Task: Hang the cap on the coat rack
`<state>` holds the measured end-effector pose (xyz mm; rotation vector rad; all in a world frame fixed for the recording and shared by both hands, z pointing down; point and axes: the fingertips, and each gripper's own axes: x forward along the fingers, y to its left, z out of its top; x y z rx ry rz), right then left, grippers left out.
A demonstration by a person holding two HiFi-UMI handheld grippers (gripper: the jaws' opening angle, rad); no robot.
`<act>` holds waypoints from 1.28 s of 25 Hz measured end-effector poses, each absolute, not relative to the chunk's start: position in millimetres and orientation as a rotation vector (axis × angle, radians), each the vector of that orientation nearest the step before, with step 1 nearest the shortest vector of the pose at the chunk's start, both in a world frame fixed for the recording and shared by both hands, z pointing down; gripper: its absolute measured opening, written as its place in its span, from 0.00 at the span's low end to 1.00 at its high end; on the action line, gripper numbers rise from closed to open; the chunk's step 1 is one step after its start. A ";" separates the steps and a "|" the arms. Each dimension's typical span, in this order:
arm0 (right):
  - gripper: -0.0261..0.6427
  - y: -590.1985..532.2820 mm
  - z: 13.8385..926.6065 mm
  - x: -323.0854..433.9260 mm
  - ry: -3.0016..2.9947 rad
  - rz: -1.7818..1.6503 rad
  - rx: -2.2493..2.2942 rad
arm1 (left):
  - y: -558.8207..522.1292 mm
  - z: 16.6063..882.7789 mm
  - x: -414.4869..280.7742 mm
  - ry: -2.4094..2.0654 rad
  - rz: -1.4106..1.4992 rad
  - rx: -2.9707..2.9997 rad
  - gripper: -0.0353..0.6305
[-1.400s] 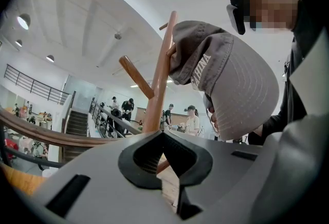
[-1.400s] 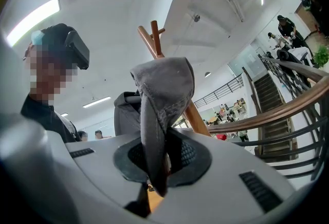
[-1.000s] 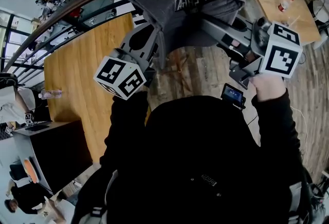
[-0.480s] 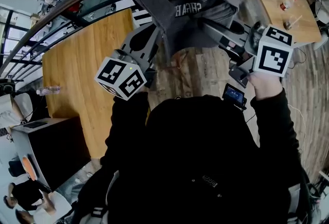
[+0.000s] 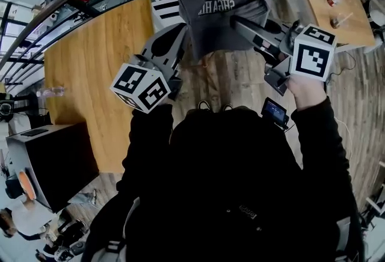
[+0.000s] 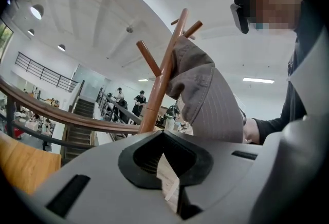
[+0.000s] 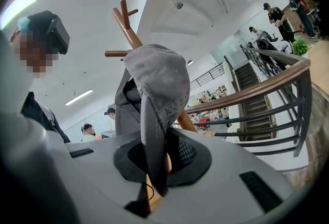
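The coat rack [image 7: 125, 20] rises above and beyond my right claw [image 7: 157, 182]. The cap [image 7: 157, 76] seems draped over a peg and hangs into that claw, which is clamped on the brim. My left claw [image 6: 167, 171] is narrow, just left of the cap, with no cloth clearly pinched. I judge the hanging nearly done; the next move calls for a gentle release and backing off.

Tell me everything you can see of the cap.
The cap is grey cloth with fine stripes on one panel, pale lettering and a white label. It is draped over a peg of the wooden coat rack, close against the pole, with a fold hanging down. The right tool is shut on that hanging fold.
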<state>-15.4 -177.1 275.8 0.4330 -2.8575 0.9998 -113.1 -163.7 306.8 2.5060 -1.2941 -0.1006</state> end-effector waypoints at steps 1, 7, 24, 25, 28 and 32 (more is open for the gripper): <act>0.10 -177.0 275.9 -15.7 -2.851 1.004 0.430 | -161.2 307.2 -113.2 -1.297 -0.100 2.496 0.06; 0.10 -175.2 278.1 -16.3 -2.831 1.030 0.429 | -136.4 315.3 -114.6 -1.310 -0.100 2.424 0.06; 0.10 -178.6 265.5 -20.1 -2.913 0.989 0.401 | -95.2 326.8 -120.8 -1.345 -0.080 2.329 0.06; 0.10 -178.2 265.5 -20.3 -2.919 0.993 0.397 | -94.0 326.7 -118.4 -1.339 -0.074 2.333 0.06; 0.10 -177.5 263.5 -21.6 -2.933 0.988 0.390 | -91.5 324.7 -110.6 -1.317 -0.056 2.347 0.06; 0.11 -178.2 259.1 -22.5 -2.945 0.981 0.405 | -91.2 321.5 -100.4 -1.288 -0.034 2.367 0.06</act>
